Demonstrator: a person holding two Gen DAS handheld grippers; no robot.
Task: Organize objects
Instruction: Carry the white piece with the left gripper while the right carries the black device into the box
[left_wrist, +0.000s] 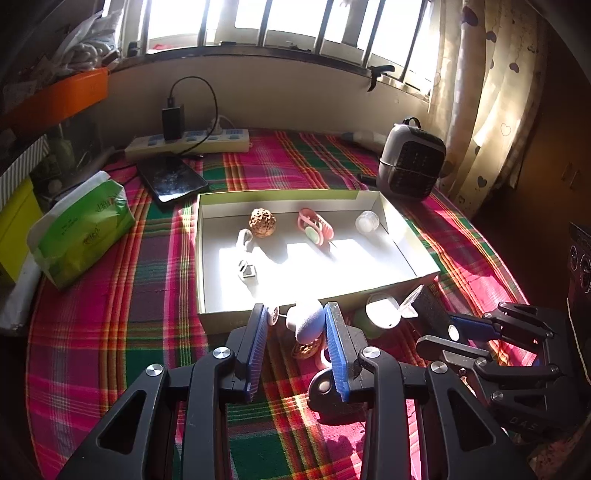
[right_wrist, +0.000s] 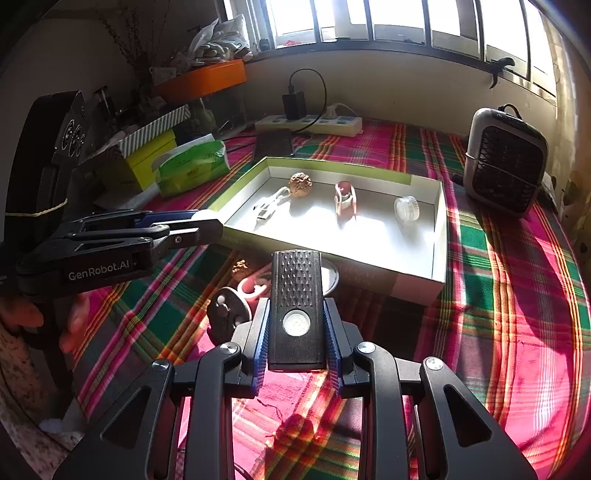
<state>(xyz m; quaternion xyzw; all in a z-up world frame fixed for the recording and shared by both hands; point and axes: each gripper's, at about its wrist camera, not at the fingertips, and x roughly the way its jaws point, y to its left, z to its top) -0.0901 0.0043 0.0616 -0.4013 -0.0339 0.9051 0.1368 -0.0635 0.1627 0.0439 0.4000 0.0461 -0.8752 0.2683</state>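
Observation:
A white cardboard box (left_wrist: 406, 236) lies on the plaid cloth and holds a walnut (left_wrist: 262, 222), a pink carabiner (left_wrist: 315, 226), a clear lid (left_wrist: 367, 222) and a metal clip (left_wrist: 246, 271). My left gripper (left_wrist: 295, 319) is shut on a white oval object (left_wrist: 306, 325), held just above the cloth before the box's front wall. My right gripper (right_wrist: 295, 325) is shut on a black rectangular device with a round button (right_wrist: 295, 306). On the cloth below lie a second walnut (right_wrist: 241, 266), a pink carabiner (right_wrist: 255, 286), a dark round piece (right_wrist: 227, 314) and a white lid (left_wrist: 382, 312).
A green tissue pack (left_wrist: 83, 236) lies left of the box. A phone (left_wrist: 171, 177) and a power strip (left_wrist: 188, 142) sit behind it. A small grey heater (left_wrist: 412, 166) stands at the back right. A curtain (left_wrist: 487, 103) hangs at the right edge.

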